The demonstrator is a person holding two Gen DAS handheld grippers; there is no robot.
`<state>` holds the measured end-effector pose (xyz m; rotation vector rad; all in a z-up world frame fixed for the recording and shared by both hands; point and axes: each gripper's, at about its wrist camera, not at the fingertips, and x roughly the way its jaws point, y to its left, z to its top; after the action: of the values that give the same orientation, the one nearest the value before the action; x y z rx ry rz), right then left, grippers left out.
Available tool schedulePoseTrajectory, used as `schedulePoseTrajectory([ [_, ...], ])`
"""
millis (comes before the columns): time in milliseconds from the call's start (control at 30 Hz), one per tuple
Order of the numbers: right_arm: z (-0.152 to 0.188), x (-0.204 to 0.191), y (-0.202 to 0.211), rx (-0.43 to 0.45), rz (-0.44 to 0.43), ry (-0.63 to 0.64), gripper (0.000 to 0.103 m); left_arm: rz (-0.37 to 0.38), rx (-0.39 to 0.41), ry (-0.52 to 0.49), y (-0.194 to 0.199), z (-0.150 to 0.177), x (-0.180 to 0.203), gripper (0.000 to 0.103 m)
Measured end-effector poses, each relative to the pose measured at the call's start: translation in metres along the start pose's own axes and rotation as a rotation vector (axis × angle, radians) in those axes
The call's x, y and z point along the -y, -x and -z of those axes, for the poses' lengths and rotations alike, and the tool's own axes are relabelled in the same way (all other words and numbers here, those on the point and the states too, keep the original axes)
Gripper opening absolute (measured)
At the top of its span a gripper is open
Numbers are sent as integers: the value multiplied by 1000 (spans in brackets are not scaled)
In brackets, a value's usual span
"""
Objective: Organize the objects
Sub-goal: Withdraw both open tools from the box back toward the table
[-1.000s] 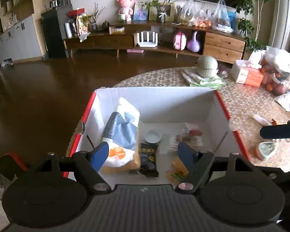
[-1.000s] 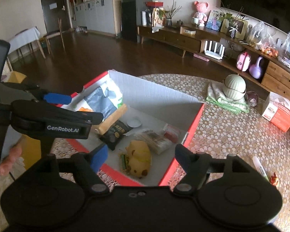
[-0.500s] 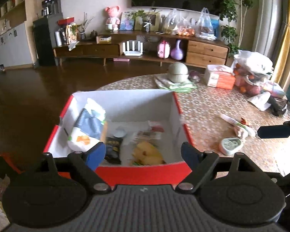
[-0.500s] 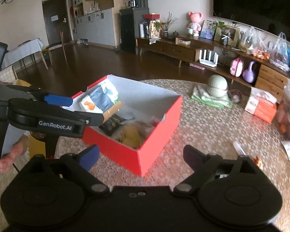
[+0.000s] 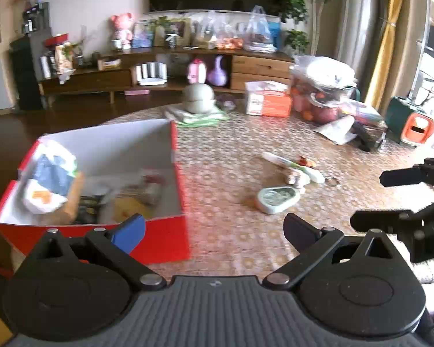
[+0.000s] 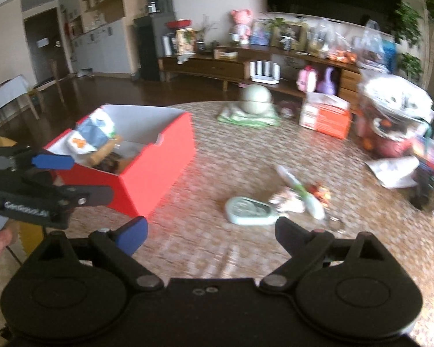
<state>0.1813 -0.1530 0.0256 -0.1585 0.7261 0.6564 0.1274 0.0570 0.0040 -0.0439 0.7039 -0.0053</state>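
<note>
Between picks. Left gripper [image 5: 214, 230] and right gripper [image 6: 210, 232] both spread, empty. Pale-green heart-shaped plastic case [image 6: 249, 207] on table right of red cardboard box [image 6: 147, 170], unpacked. Next: right gripper descends astride case.

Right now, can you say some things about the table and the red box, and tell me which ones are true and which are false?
1. The red box has things inside it. True.
2. The left hand-held gripper is shut on a snack bag. False: it is open and holds nothing.
3. A pale green case lies on the table, outside the box. True.
4. The right hand-held gripper is open. True.
5. The orange carton sits inside the red box. False: it stands on the table, far from the box.
6. The box is lying on its side. False: it stands upright, open at the top.
</note>
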Motion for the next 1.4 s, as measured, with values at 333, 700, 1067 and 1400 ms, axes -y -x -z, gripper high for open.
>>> schedulePoseTrajectory([
  [333,23,58,6,-13,99,-26,95,61,-6,-67,-36,3,48,102],
  [700,25,109,-15,-51,150,-57,95,102,-78,-162,-102,-3,79,102],
  [1067,13,139,-66,-83,182,-33,95,94,-99,-244,-159,-6,91,102],
  [1400,12,152,-111,-129,160,-13,93,81,-133,-277,-199,-3,90,102],
])
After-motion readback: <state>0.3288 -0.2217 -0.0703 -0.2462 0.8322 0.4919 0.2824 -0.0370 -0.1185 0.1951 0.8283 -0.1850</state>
